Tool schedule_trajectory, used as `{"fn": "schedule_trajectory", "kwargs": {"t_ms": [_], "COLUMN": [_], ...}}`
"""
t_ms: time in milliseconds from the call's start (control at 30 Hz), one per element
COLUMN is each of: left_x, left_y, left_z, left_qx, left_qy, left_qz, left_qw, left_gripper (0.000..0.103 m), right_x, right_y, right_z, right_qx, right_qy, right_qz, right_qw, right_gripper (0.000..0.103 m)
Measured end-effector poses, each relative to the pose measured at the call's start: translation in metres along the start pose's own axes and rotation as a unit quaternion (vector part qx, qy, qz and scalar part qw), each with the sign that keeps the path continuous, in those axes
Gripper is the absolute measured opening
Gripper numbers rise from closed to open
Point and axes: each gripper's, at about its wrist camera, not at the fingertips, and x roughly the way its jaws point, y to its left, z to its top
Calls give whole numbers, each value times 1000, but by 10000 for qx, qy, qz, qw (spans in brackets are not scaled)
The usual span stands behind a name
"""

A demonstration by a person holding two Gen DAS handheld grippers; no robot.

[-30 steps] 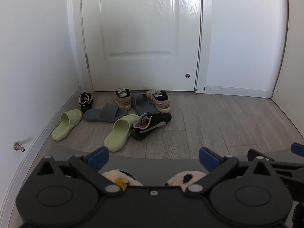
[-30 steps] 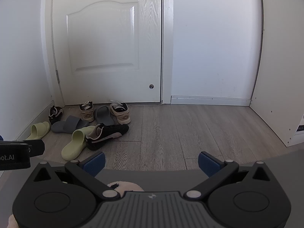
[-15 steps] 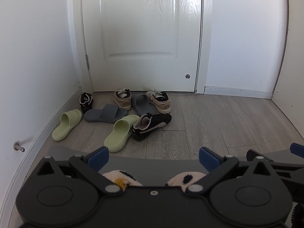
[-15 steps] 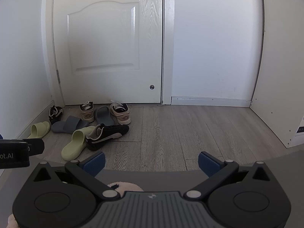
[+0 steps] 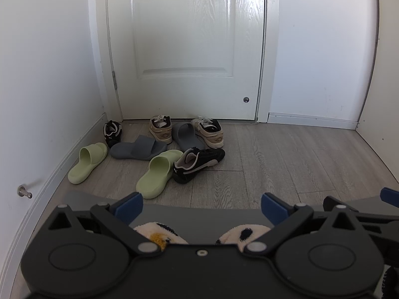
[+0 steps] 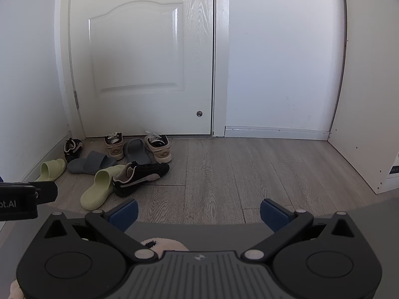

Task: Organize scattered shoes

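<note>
**Both tools idle short of the shoe pile**

Nothing has moved since a second ago: both tools hang where they were and every shoe lies as before.

From my left tool point(image 5: 201, 205), blue pads spread wide with nothing between them, the shoes sit ahead and slightly left on the wood floor point(image 5: 286, 164), well apart from the fingertips. Farthest left lies a green slide point(image 5: 87, 165) near the baseboard, with a small black sneaker point(image 5: 112, 132) beyond it in the corner. Next comes a grey slide point(image 5: 138, 150), lying crosswise, then a second green slide point(image 5: 159, 173), the nearest shoe to my tool. Beyond those stands a beige sneaker point(image 5: 160, 129) by the door point(image 5: 184, 47). Right of it rests another grey slide point(image 5: 187, 137), touching a second beige sneaker point(image 5: 209, 132). A black sneaker point(image 5: 198, 164) lies tipped against the nearer green slide.

My right tool point(image 6: 198, 211) is likewise spread and empty; from it the whole pile lies ahead and off to the left. Fuzzy patterned slippers point(image 5: 162, 234) show just beneath the left tool's body.
</note>
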Motion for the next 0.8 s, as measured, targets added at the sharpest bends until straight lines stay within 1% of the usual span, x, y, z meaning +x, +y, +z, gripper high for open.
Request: {"fn": "schedule_trajectory", "kwargs": {"t_ms": [233,333,500,533,600,700,733,800], "left_x": [3,5,11,14,18,28,36,45], "left_y": [0,1,1,3,5,9,14,18], "left_z": [1,2,0,0,-1,1,3,4], "left_qx": [-37,-82,-147,-183,-232,-362,-487,-582], "left_qy": [25,72,49,-8,-68,6,74,126], "left_qz": [-1,-68,13,67,97,18,-57,-138], "left_qw": [10000,9999,9999,9998,9997,9993,9988,9981], "left_gripper": [102,102,101,100,100,99,99,99], "right_x": [3,2,12,14,15,25,28,32], "right_y": [-1,-2,-5,-5,-6,-5,-5,-4], "right_z": [0,-3,1,1,-5,-3,-3,-6], "right_qx": [18,41,100,108,122,100,95,98], "right_qy": [18,34,97,111,133,169,169,131], "right_qz": [6,13,18,17,28,66,79,136], "right_qw": [10000,10000,9999,9999,9998,9998,9998,9998], "right_gripper": [103,103,103,103,103,103,103,103]}}
